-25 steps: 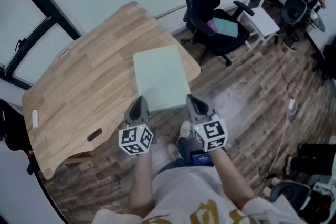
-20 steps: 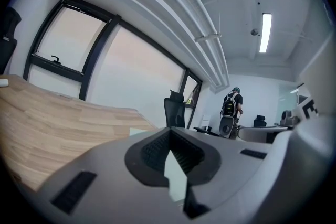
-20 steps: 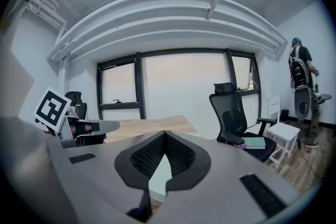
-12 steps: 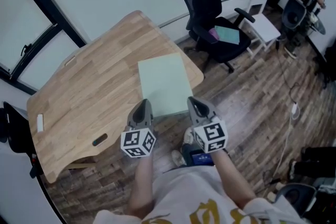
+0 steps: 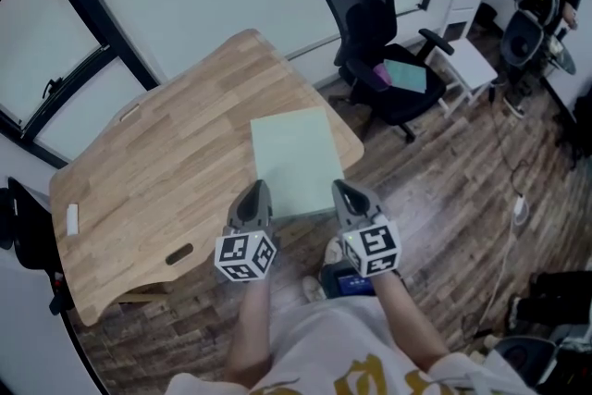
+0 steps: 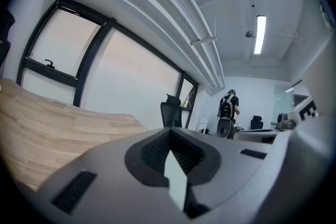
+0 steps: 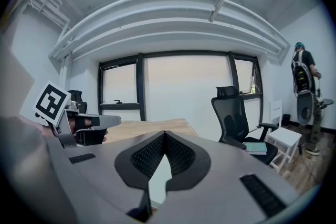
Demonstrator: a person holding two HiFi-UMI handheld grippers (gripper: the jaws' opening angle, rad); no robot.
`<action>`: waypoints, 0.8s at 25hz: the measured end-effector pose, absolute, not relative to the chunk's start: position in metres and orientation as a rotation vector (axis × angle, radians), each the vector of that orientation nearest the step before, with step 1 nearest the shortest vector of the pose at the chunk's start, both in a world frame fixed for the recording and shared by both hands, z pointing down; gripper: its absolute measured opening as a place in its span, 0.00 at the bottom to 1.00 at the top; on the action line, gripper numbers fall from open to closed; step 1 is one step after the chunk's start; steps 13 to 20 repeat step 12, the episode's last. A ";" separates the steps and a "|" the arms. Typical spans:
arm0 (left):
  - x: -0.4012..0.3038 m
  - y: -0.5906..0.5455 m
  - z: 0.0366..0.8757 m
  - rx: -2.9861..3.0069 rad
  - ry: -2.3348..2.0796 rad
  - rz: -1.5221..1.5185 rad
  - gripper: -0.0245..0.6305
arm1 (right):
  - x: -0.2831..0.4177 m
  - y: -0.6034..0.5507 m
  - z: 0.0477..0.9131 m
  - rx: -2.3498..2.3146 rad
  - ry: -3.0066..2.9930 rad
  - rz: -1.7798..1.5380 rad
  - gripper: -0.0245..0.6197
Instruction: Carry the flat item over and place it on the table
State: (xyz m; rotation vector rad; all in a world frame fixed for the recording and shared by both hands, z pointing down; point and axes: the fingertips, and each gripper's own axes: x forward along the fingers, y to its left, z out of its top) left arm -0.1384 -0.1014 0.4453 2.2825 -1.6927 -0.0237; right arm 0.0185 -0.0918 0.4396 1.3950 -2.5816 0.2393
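Your left gripper (image 5: 254,195) and right gripper (image 5: 344,193) both pinch the near edge of the pale green flat sheet (image 5: 294,157). Keep it level and lower it fully onto the light wooden table (image 5: 166,162).

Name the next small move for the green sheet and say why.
Probably push the green sheet a bit farther forward over the wooden table before lowering it: the left gripper and right gripper both clamp its near edge, which hangs past the table's edge above the floor.
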 end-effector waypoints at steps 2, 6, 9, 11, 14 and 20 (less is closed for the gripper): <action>-0.139 -0.104 0.445 2.281 -1.688 -0.032 0.04 | 0.018 -0.093 0.438 1.395 -2.582 0.242 0.03; -0.138 -0.109 0.442 2.290 -1.688 -0.032 0.04 | 0.019 -0.101 0.437 1.411 -2.585 0.240 0.03; -0.141 -0.109 0.444 2.281 -1.706 -0.021 0.04 | 0.018 -0.102 0.436 1.412 -2.593 0.223 0.03; -0.143 -0.110 0.444 2.278 -1.717 -0.017 0.04 | 0.017 -0.102 0.437 1.404 -2.594 0.222 0.03; -0.144 -0.110 0.444 2.277 -1.721 -0.016 0.04 | 0.017 -0.101 0.438 1.399 -2.592 0.224 0.03; -0.144 -0.110 0.444 2.277 -1.721 -0.016 0.04 | 0.017 -0.101 0.438 1.399 -2.592 0.224 0.03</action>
